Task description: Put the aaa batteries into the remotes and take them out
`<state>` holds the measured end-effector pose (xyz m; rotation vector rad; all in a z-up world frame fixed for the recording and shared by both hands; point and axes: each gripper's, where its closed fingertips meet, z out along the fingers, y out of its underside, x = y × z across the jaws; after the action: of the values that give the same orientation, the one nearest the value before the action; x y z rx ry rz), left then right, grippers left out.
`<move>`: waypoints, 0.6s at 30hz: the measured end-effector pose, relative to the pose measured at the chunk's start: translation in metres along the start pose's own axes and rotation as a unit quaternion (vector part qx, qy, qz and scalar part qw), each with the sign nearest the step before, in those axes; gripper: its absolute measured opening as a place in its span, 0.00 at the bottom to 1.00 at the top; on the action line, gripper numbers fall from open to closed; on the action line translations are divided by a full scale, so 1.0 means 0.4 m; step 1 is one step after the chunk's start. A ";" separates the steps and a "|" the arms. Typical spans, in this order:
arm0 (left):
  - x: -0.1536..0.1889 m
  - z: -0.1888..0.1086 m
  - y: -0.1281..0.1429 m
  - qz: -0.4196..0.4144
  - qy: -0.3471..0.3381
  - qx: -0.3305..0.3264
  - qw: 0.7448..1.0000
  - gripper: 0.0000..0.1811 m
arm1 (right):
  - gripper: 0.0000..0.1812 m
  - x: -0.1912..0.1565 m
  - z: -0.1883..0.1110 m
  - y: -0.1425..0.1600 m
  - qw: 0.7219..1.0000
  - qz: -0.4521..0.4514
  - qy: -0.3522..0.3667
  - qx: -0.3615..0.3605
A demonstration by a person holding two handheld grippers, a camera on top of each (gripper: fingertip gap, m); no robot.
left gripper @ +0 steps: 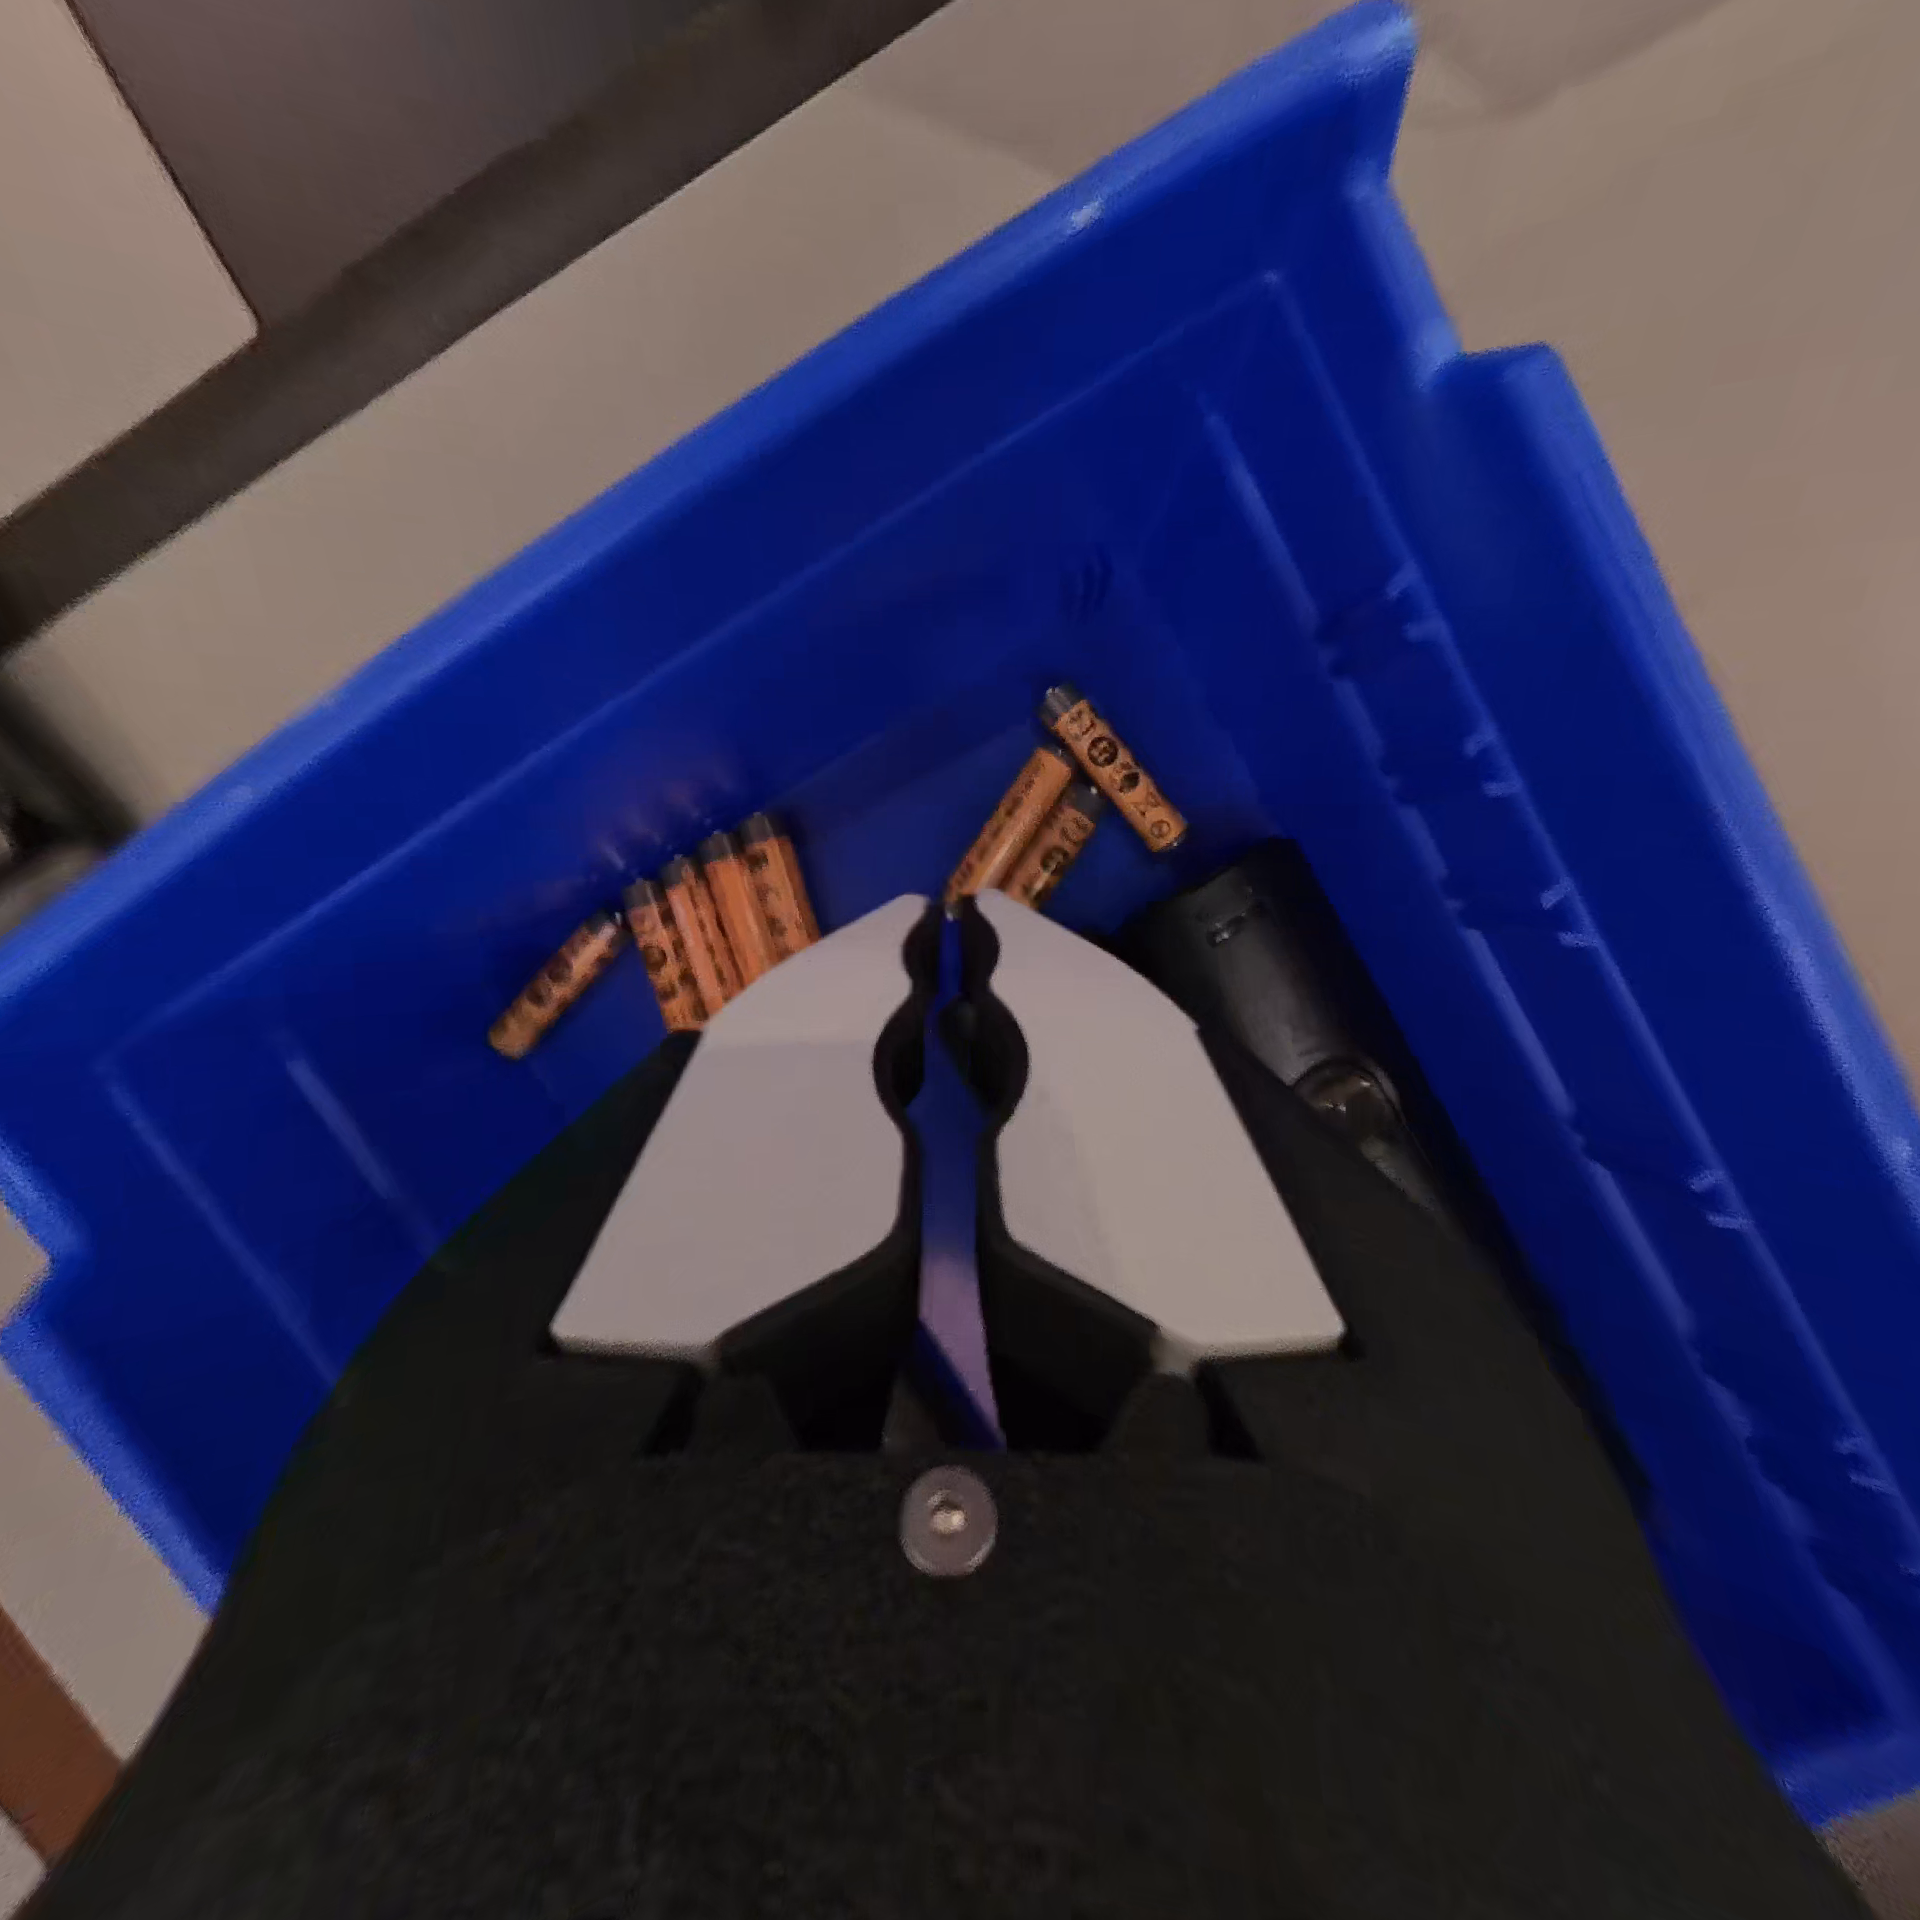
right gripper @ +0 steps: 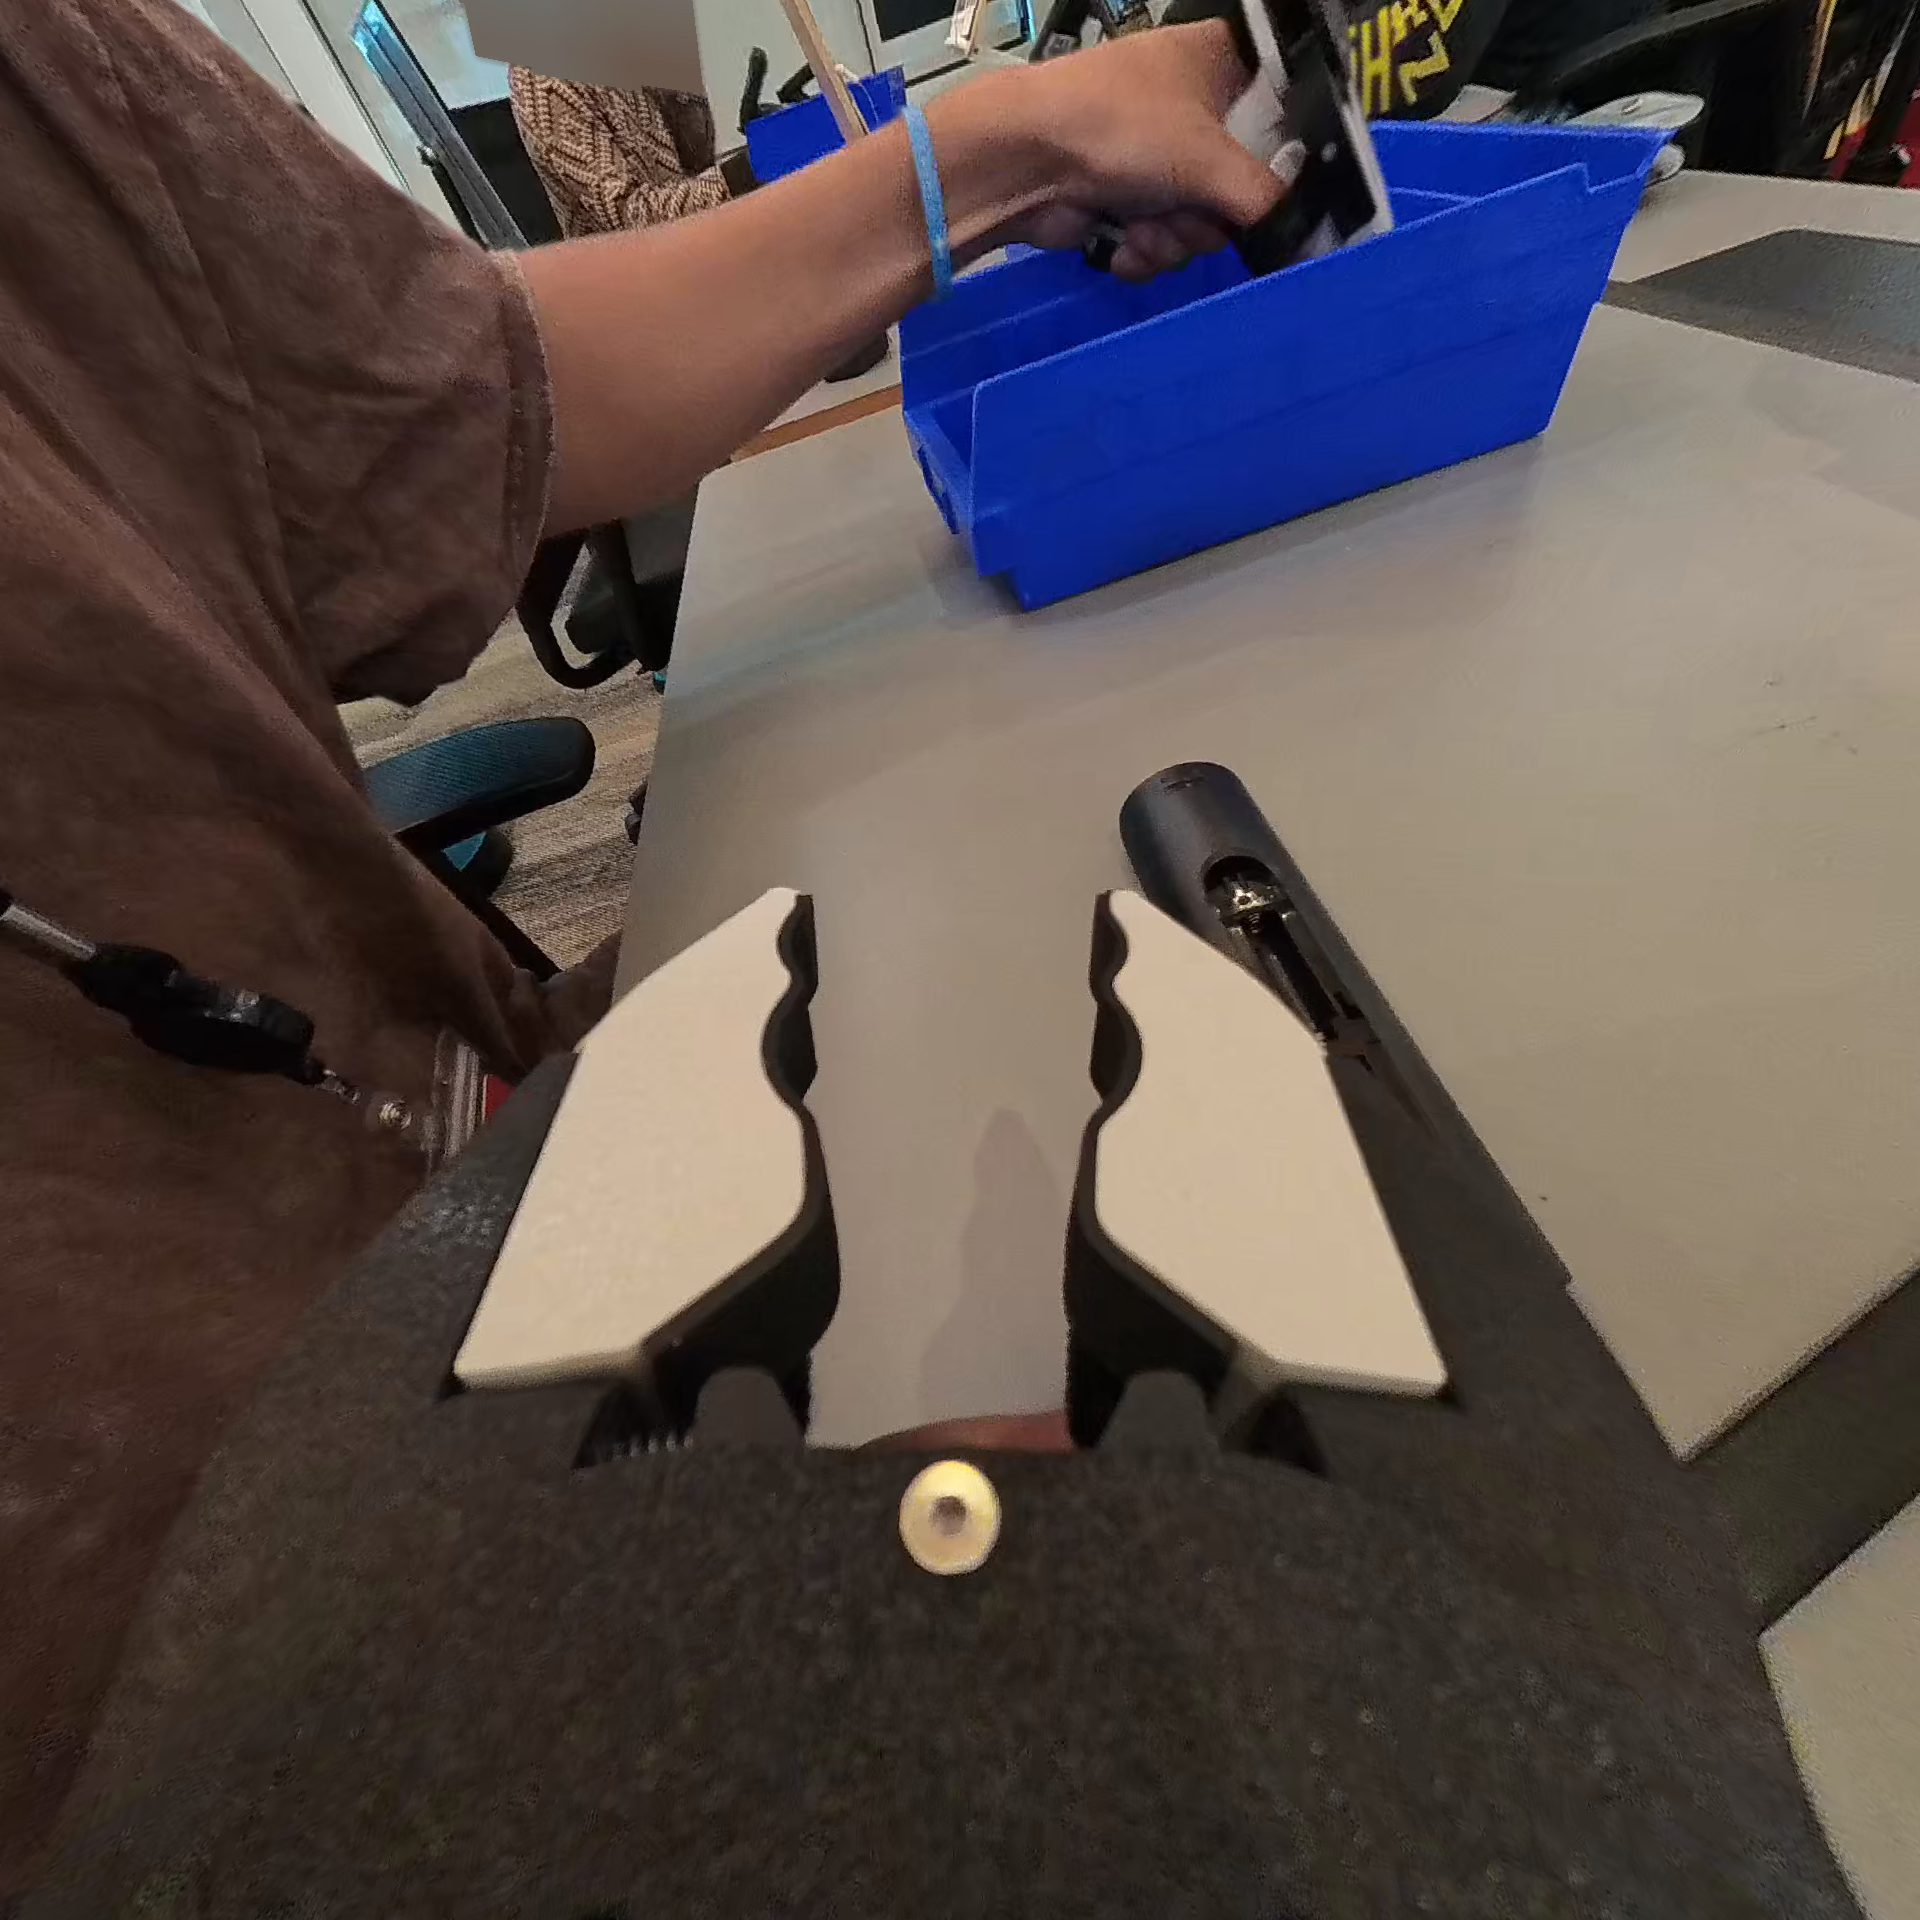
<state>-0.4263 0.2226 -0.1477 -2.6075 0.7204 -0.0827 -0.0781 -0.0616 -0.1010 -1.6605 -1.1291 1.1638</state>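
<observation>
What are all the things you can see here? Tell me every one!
Bin: one, blue, on the table.
Second bin: one, blue, far behind.
Batteries: about eight, orange, in two clusters inside the bin.
Remote: one, black, inside the bin.
Open remote: one, black, on the table, battery slot uncovered.
Table: one, grey.
Chair: one, black, beside the table.
Wristband: one, blue.
Left tool: nearly closed at a battery's end, grip unclear.
Right tool: open, over the table.

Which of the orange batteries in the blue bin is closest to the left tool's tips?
The slanted battery in the right-hand cluster; its lower end reaches the left tool tips. The other batteries lie farther away.
</observation>
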 end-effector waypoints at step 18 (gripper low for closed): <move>0.014 0.090 0.023 0.176 0.093 -0.108 0.974 0.13 | 0.28 -0.007 0.016 0.008 1.000 0.005 -0.013 -0.015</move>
<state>-0.4196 0.2268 -0.1846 -2.6497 1.3145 -0.1496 -0.0840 -0.0645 -0.1049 -1.6805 -1.1599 1.1830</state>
